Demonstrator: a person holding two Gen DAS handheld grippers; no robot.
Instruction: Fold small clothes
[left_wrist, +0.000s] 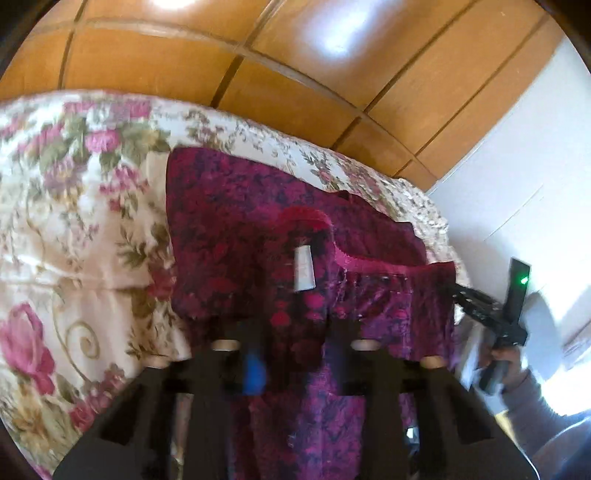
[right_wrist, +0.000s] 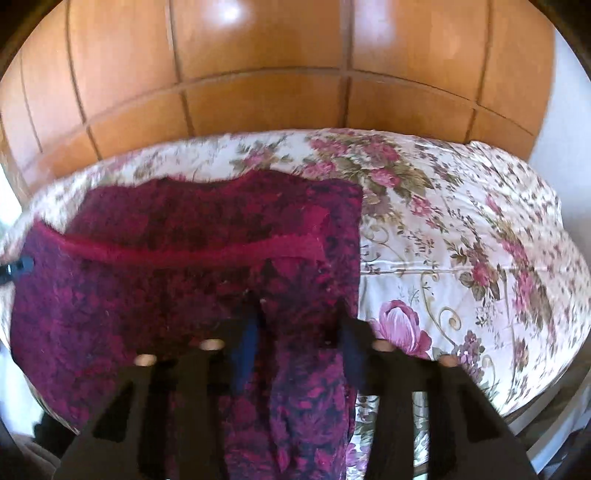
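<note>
A magenta and dark purple floral garment (left_wrist: 258, 221) with a crimson neckband (left_wrist: 354, 258) and a white label (left_wrist: 303, 268) is held up over the bed. My left gripper (left_wrist: 295, 332) is shut on its near edge, cloth hanging between the fingers. My right gripper (right_wrist: 299, 317) is shut on the same garment (right_wrist: 166, 288) near its right edge. The right gripper also shows at the garment's right corner in the left wrist view (left_wrist: 487, 314). The left gripper's tip shows at the garment's left edge in the right wrist view (right_wrist: 16, 271).
A floral bedspread (left_wrist: 66, 229) covers the bed, also in the right wrist view (right_wrist: 461, 240). A wooden panelled wardrobe (right_wrist: 277, 74) stands behind the bed. A white wall (left_wrist: 535, 166) is at the right.
</note>
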